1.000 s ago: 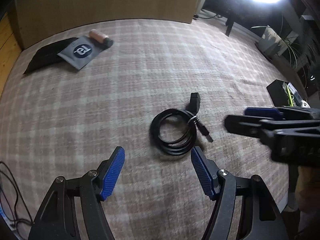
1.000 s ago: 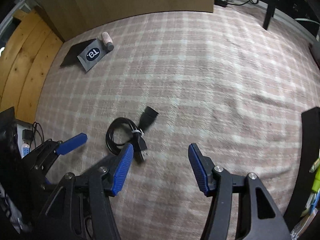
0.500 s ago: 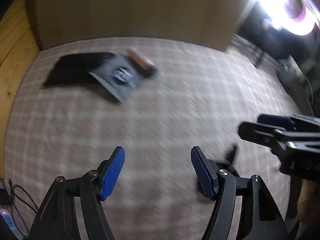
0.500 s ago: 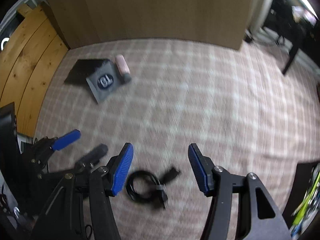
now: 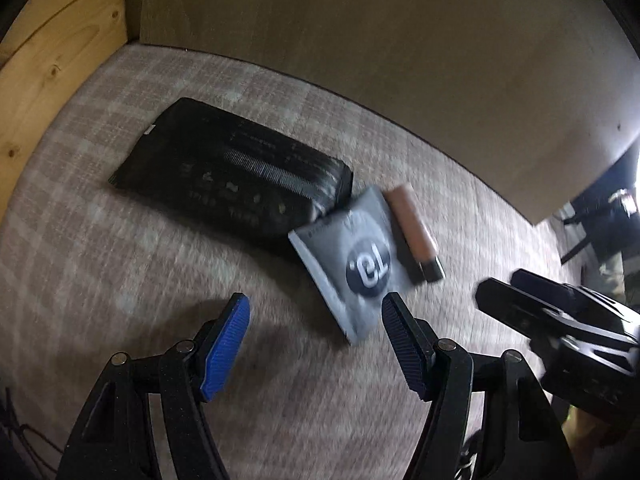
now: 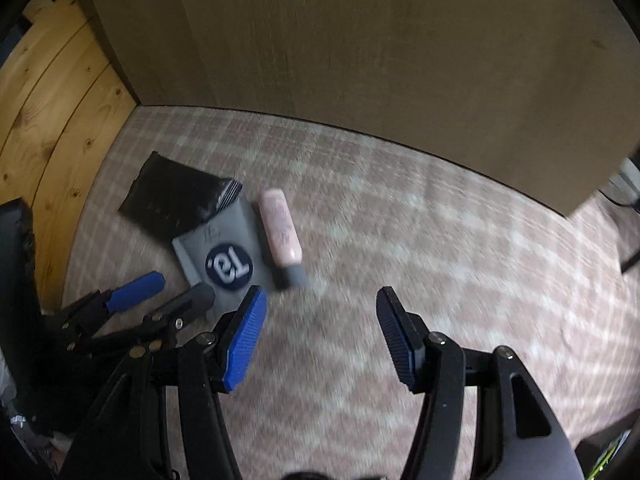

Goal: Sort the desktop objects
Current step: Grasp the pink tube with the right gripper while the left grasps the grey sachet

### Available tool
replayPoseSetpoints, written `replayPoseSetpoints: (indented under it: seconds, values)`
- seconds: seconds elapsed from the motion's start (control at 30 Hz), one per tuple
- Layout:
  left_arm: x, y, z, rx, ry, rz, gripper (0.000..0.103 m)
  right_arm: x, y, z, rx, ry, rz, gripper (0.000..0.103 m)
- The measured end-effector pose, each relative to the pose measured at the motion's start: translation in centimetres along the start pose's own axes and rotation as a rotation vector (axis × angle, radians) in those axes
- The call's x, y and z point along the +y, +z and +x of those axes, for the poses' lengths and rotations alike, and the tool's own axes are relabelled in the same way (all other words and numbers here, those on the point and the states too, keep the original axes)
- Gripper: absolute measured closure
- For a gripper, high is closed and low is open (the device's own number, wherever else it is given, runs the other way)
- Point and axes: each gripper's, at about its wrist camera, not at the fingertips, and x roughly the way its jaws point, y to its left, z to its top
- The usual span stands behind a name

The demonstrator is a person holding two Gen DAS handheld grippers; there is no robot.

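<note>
A black zip pouch (image 5: pixel 236 184) lies on the checked cloth, with a grey sachet (image 5: pixel 356 264) bearing a round dark logo against its right end and a pink tube (image 5: pixel 414 232) with a dark cap beside that. My left gripper (image 5: pixel 316 320) hangs open just in front of the sachet, nothing between its blue pads. In the right wrist view the pouch (image 6: pixel 176 196), sachet (image 6: pixel 224 256) and tube (image 6: pixel 280 232) sit ahead and to the left. My right gripper (image 6: pixel 320 312) is open and empty, to the right of the tube's cap. The left gripper (image 6: pixel 160 296) shows at lower left there.
A tall brown board (image 6: pixel 360 60) stands along the cloth's far edge. Pale wooden planks (image 6: pixel 52 120) border the left side. Dark furniture legs (image 5: pixel 592 220) show at the far right. Bare checked cloth (image 6: pixel 460 260) stretches to the right of the objects.
Both grippers have travelled away from the coiled black cable, which has left both views, towards the pouch, sachet and tube, now close in front. Both stayed open.
</note>
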Motion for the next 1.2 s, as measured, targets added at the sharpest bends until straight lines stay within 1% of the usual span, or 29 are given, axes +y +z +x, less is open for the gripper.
replayPoseSetpoints:
  seconds: [0.07,0.13,0.2,0.27,0.5,0.53,0.6,0.67,0.7,0.73,0.8,0.9,0.93,1.0,1.03,1.07,1.1,1.17,1.2]
  values:
    - [0.1,0.4,0.2,-0.013,0.01,-0.009,0.038,-0.1,0.7,0.9,0.015,0.025,0.01,0.051]
    - [0.2,0.6,0.3,-0.022,0.013,-0.015,0.038,-0.5,1.3,1.7,0.031,0.056,0.033,0.053]
    - [0.4,0.8,0.3,-0.025,-0.013,-0.023,0.038,-0.9,1.7,2.2,0.044,0.078,0.047,0.053]
    - [0.4,0.9,0.4,-0.024,-0.015,-0.022,0.038,-0.9,1.9,2.7,0.056,0.097,0.045,0.053]
    - [1.3,0.9,0.2,-0.03,-0.031,-0.061,0.04,-0.2,1.6,3.7,0.084,0.106,-0.008,0.054]
    - [1.4,1.0,0.2,-0.03,-0.032,-0.071,0.041,0.0,1.6,3.8,0.083,0.1,-0.016,0.056]
    - [1.4,0.9,0.2,-0.027,-0.029,-0.075,0.043,0.7,1.5,3.8,0.065,0.056,-0.041,0.062]
    - [1.2,0.8,0.2,-0.023,-0.026,-0.063,0.043,1.0,1.5,3.8,0.061,0.027,-0.053,0.076]
    - [1.0,0.6,0.2,-0.023,-0.024,-0.057,0.043,0.9,1.5,3.8,0.062,0.01,-0.052,0.079]
    - [1.0,0.5,0.2,-0.02,-0.027,-0.055,0.043,0.8,1.5,3.8,0.065,0.002,-0.046,0.084]
    - [0.6,0.2,0.2,-0.022,-0.022,-0.049,0.043,0.0,1.3,3.6,0.074,0.003,-0.018,0.085]
    - [-0.2,-0.3,0.4,-0.023,-0.019,-0.031,0.043,-0.8,0.7,3.3,0.076,-0.013,-0.009,0.086]
    - [-0.5,-0.5,0.4,-0.029,-0.008,-0.02,0.044,-1.1,0.5,3.2,0.076,-0.013,-0.005,0.088]
    - [-1.4,-0.9,0.6,-0.028,0.0,0.01,0.053,-1.6,0.1,3.0,0.074,0.008,0.01,0.088]
    - [-2.1,-1.2,0.9,-0.025,0.006,0.033,0.066,-1.8,0.0,2.9,0.072,0.016,0.017,0.088]
    - [-2.5,-1.4,1.0,-0.027,0.014,0.044,0.073,-2.0,-0.1,2.9,0.069,0.019,0.024,0.088]
    - [-2.8,-1.5,1.1,-0.023,0.016,0.052,0.084,-2.0,-0.2,2.8,0.068,0.022,0.029,0.088]
    - [-3.1,-1.8,1.4,-0.012,0.003,0.042,0.097,-2.2,-0.4,2.7,0.064,0.024,0.033,0.088]
    - [-3.1,-1.8,1.5,-0.01,0.001,0.033,0.102,-2.2,-0.4,2.7,0.062,0.026,0.038,0.088]
